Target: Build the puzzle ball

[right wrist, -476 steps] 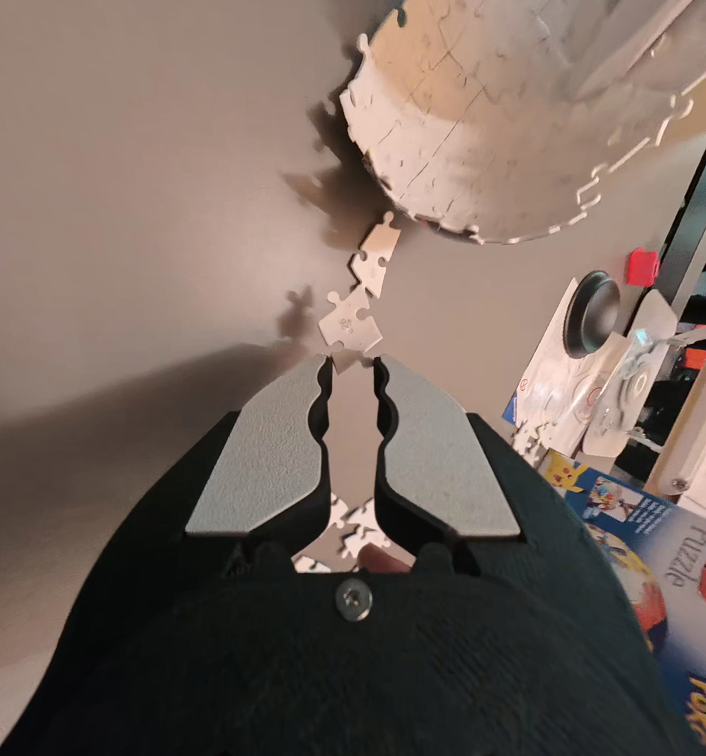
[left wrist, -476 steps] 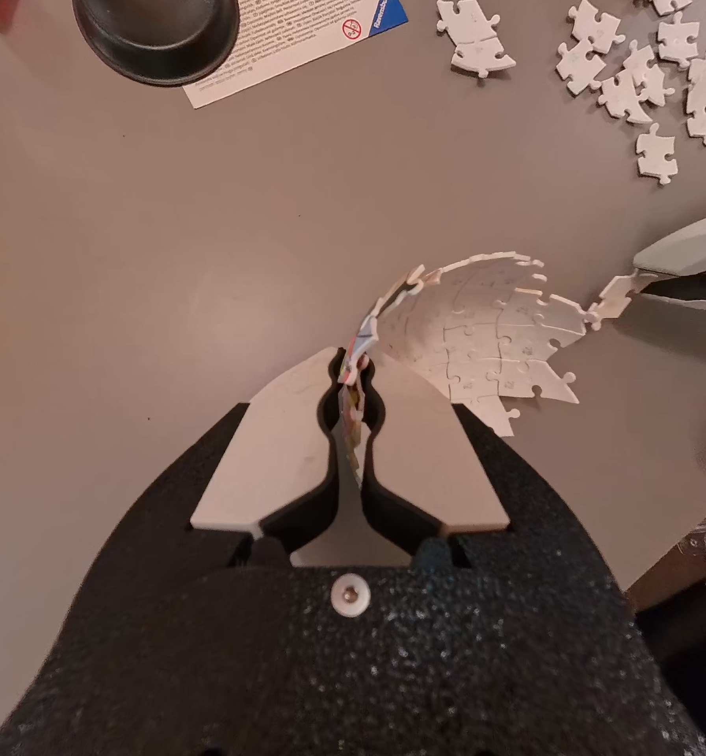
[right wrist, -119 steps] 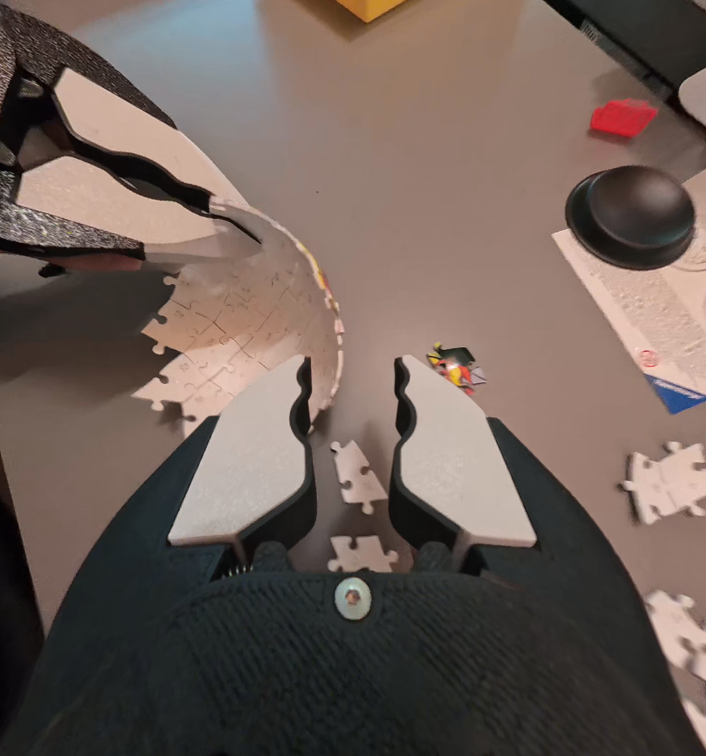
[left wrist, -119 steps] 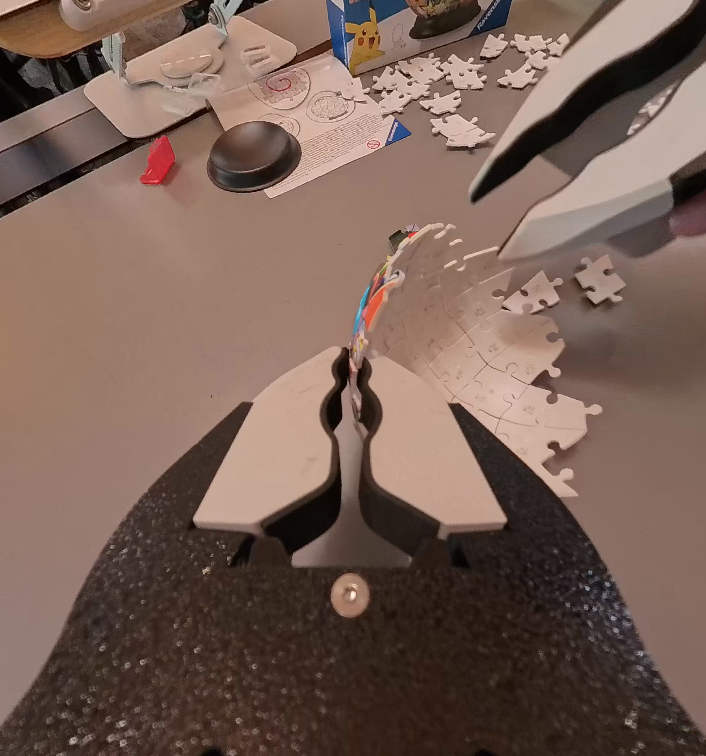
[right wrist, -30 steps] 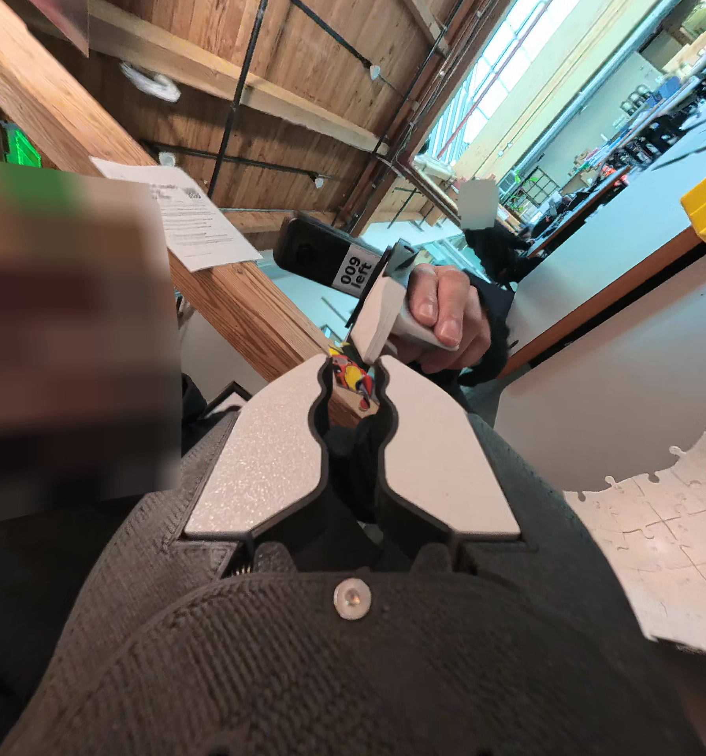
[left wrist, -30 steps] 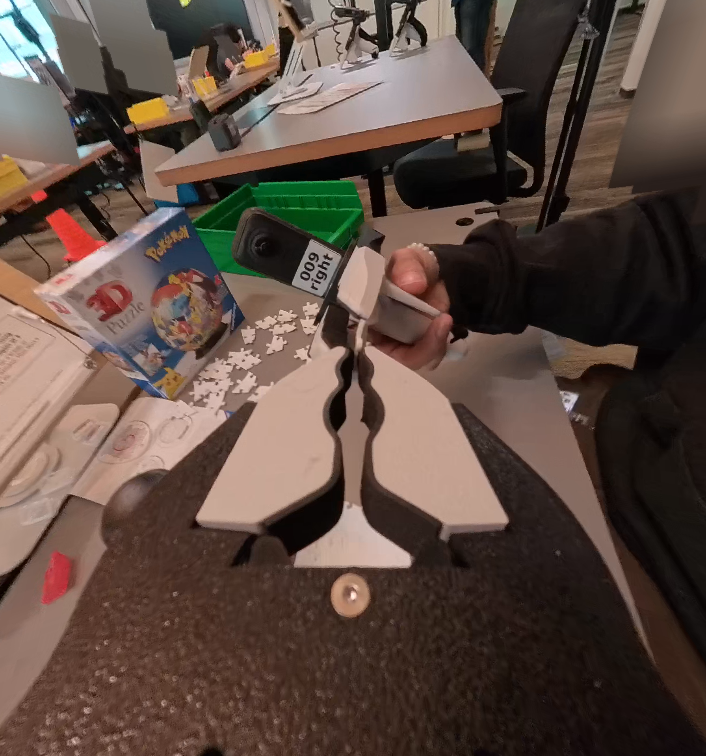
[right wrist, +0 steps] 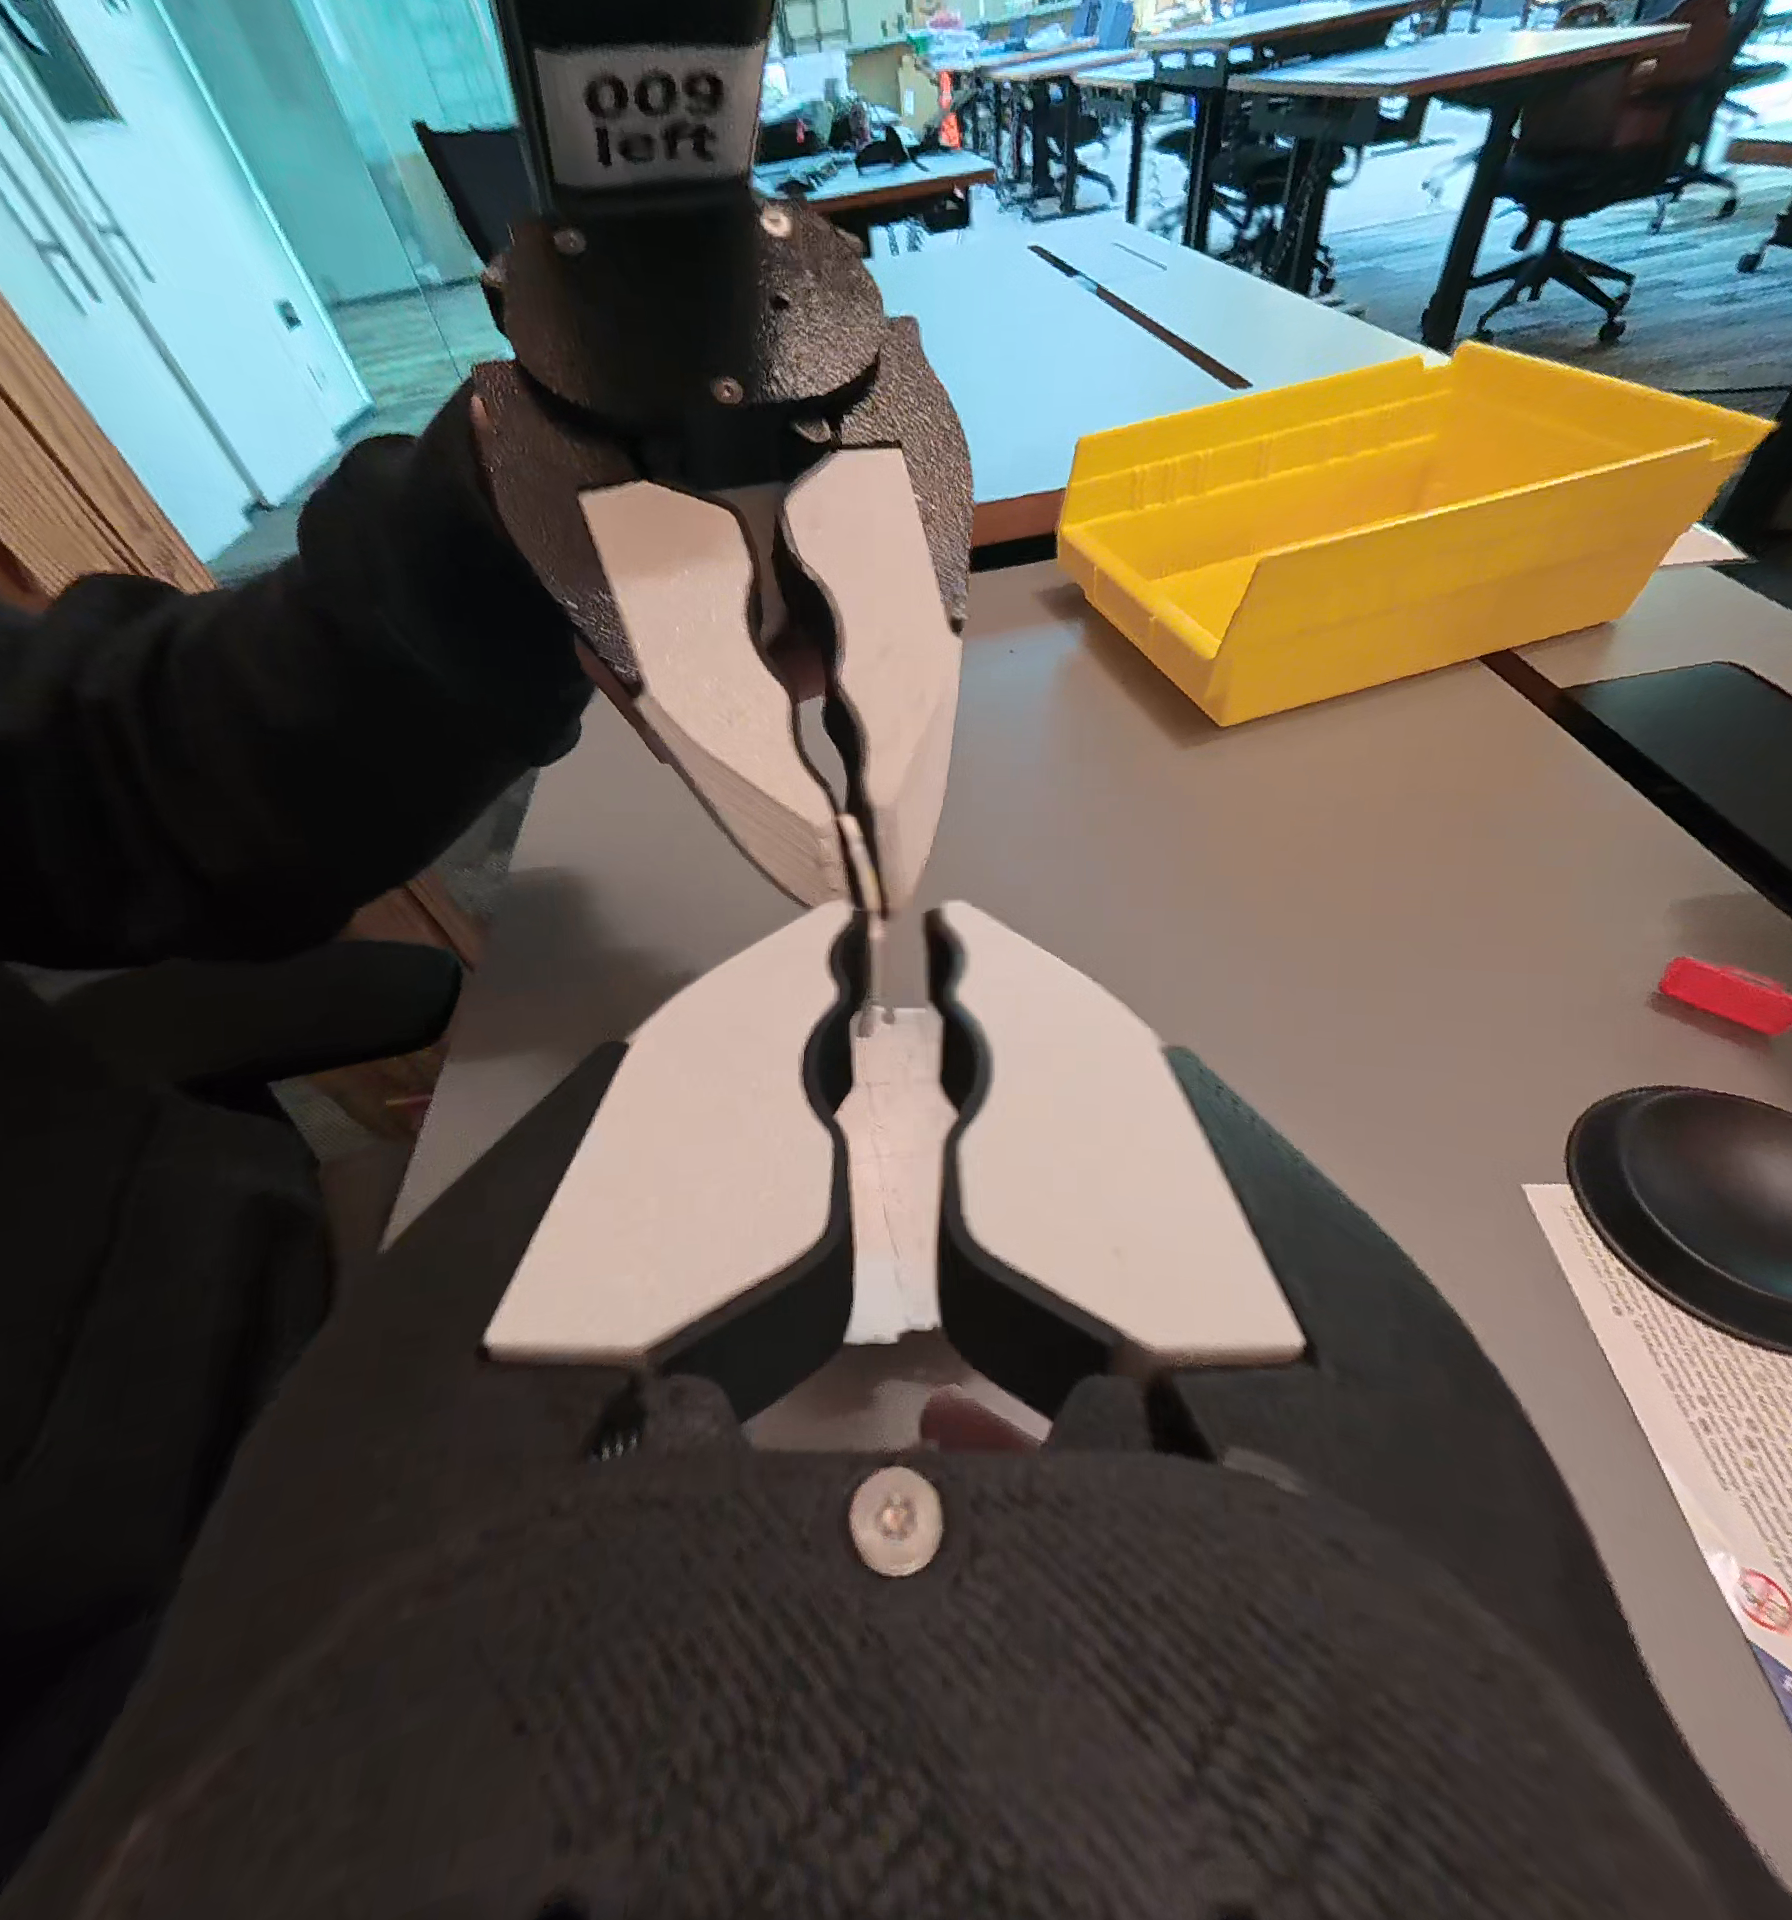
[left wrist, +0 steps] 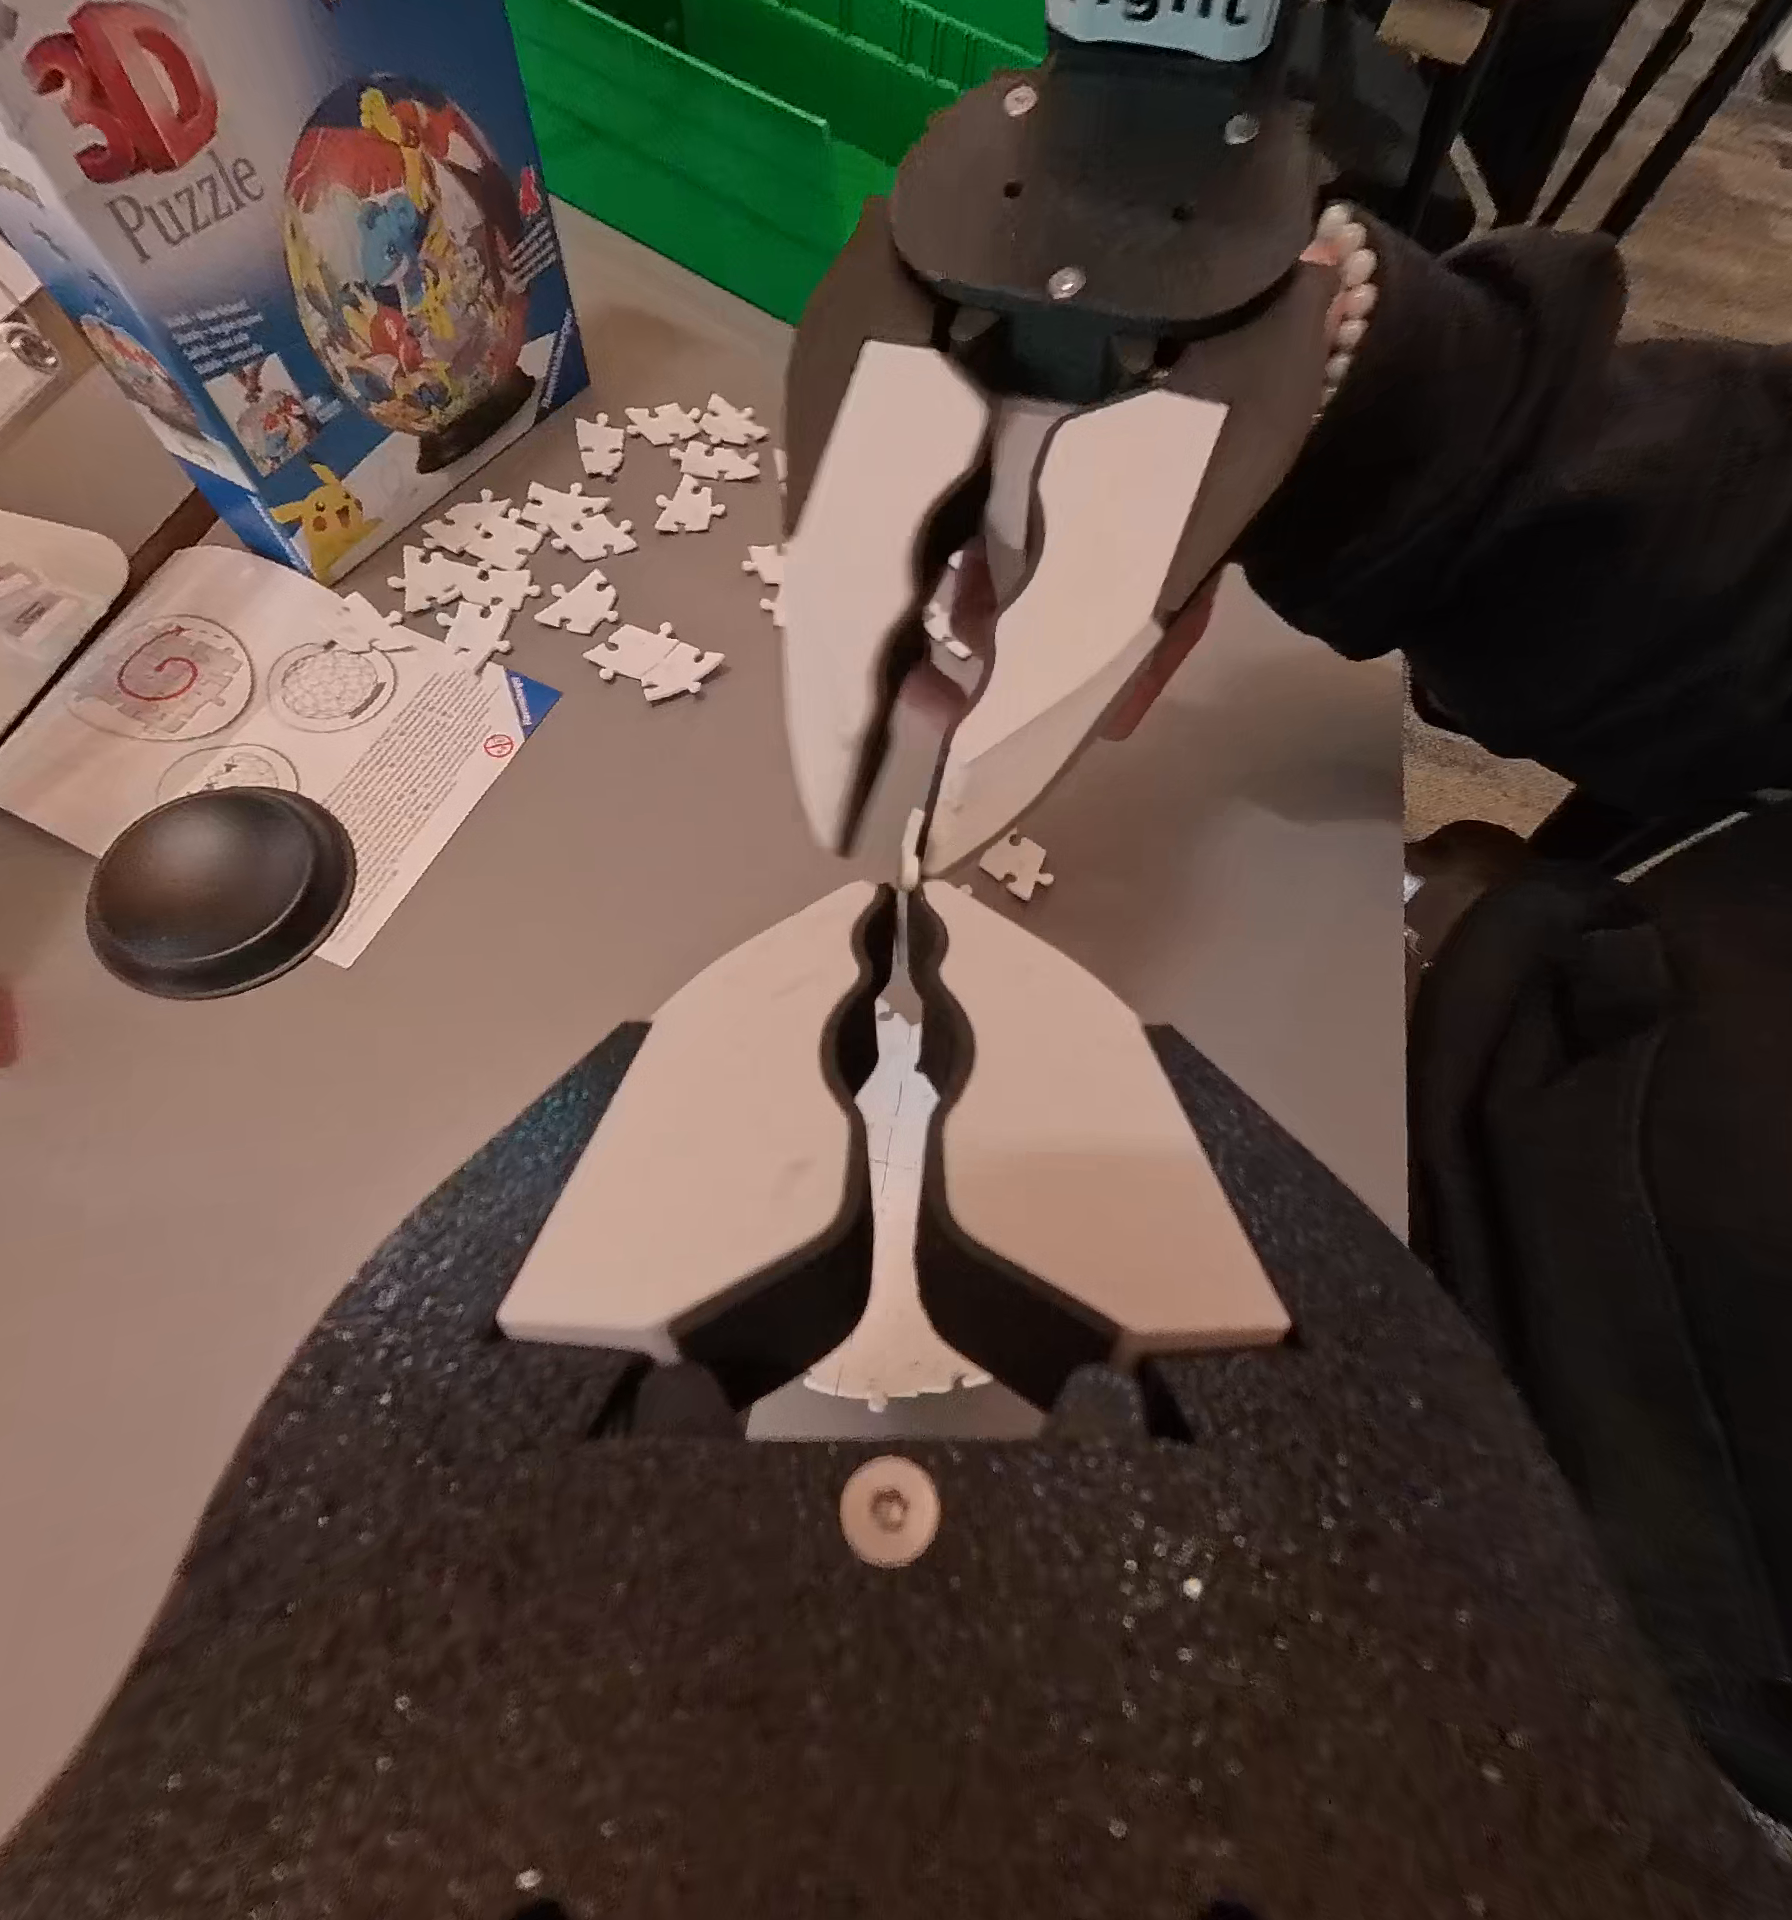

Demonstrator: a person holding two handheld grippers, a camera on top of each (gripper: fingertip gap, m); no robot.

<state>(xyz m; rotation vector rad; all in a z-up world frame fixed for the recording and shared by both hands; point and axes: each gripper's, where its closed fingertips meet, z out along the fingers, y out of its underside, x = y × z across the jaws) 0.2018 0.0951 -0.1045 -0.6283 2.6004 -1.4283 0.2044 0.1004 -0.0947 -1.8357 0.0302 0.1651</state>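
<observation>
My left gripper [left wrist: 904, 909] is shut on a small white puzzle piece [left wrist: 911, 836], which I see edge-on and held in the air over the grey table [left wrist: 248, 1195]. My right gripper [left wrist: 902, 847] faces it tip to tip. In the right wrist view my right gripper [right wrist: 887, 925] has its jaws a narrow gap apart around the near end of the piece [right wrist: 856, 847], which sticks out of the left gripper [right wrist: 861, 883]. The white partial ball shell [left wrist: 892, 1143] lies below and shows through the finger gaps in both views [right wrist: 892, 1195].
The puzzle box [left wrist: 279, 260], several loose white pieces [left wrist: 559, 540], an instruction sheet [left wrist: 404, 748] and a black dome stand [left wrist: 217, 894] lie on the left side. A green crate [left wrist: 726, 125] is behind. A yellow bin [right wrist: 1391, 540] and a small red part [right wrist: 1733, 997] are on the table. Left and right tips are no more than a few centimetres apart. The white partial ball shell [left wrist: 892, 1143] is about equally far from each gripper, around 20 cm.
Both grippers have tilted down from pointing across the room to pointing at the table. The piece that the right gripper held a second ago now sits in the left gripper's tips.
</observation>
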